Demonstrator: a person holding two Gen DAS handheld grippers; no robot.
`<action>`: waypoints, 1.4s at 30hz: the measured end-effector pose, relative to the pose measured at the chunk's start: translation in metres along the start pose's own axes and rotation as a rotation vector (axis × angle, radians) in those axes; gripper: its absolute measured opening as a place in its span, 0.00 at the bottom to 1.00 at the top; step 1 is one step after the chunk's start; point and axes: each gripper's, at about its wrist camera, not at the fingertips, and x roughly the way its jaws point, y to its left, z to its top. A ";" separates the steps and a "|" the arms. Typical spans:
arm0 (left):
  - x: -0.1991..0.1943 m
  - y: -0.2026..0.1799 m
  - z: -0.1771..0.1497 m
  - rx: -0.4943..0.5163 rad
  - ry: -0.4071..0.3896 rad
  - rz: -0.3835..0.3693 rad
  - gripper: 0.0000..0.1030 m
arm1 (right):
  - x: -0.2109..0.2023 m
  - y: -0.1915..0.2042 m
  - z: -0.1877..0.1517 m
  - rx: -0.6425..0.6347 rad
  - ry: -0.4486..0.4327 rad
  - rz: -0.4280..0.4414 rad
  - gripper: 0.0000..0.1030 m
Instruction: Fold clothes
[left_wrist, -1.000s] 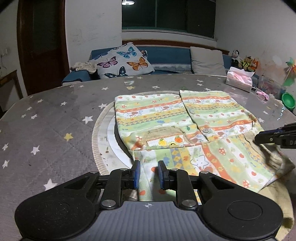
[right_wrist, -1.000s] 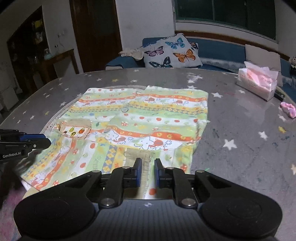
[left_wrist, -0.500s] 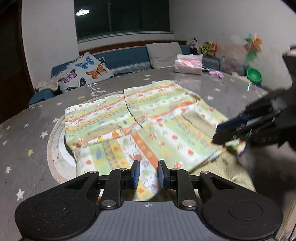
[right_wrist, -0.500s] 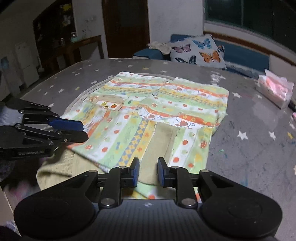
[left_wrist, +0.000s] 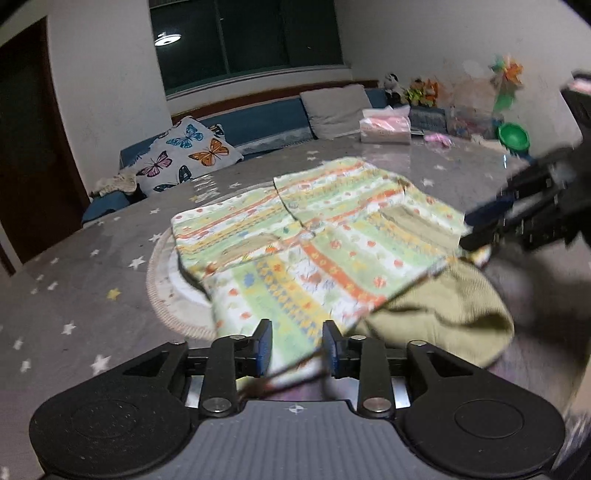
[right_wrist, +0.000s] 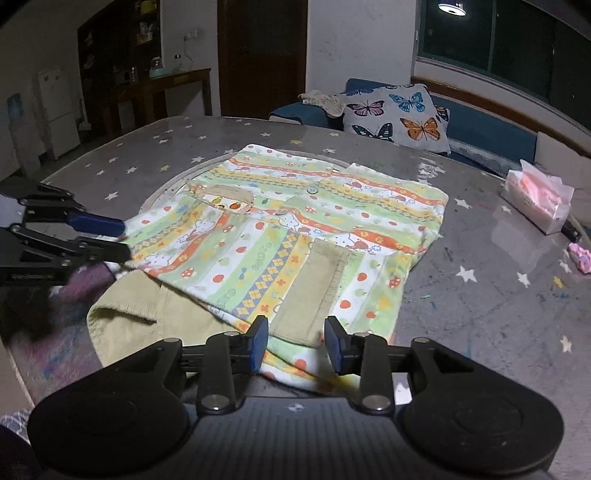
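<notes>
A child's patterned garment (right_wrist: 295, 225) with green, orange and yellow stripes lies on the grey star-print table (right_wrist: 480, 295), partly folded, its olive corduroy lining (right_wrist: 147, 306) showing at the near edge. My left gripper (left_wrist: 297, 347) is open with the garment's near edge (left_wrist: 295, 325) between its fingers; it also shows in the right wrist view (right_wrist: 122, 240) at the garment's left corner. My right gripper (right_wrist: 295, 343) is open over the near hem beside an olive cuff (right_wrist: 314, 288); in the left wrist view it (left_wrist: 469, 232) sits at the garment's right corner.
A round white mat (left_wrist: 173, 291) lies under the garment. A pink tissue pack (right_wrist: 539, 199) and a small pink item (right_wrist: 580, 256) sit at the right of the table. A green bowl (left_wrist: 513, 136) stands far right. A butterfly pillow (right_wrist: 399, 114) lies on the sofa behind.
Both grippers opened their jaws wider than before. The folded lower part of the garment came further onto the upper part, with more olive lining showing at the near edge.
</notes>
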 end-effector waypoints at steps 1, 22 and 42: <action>-0.002 -0.002 -0.003 0.023 0.003 0.006 0.35 | -0.002 0.000 -0.001 -0.009 0.002 -0.002 0.36; 0.012 -0.052 0.014 0.150 -0.138 -0.084 0.14 | -0.009 0.031 -0.023 -0.269 -0.002 -0.005 0.59; 0.011 -0.005 0.028 -0.024 -0.126 -0.117 0.19 | 0.016 -0.004 0.015 -0.026 -0.011 0.111 0.13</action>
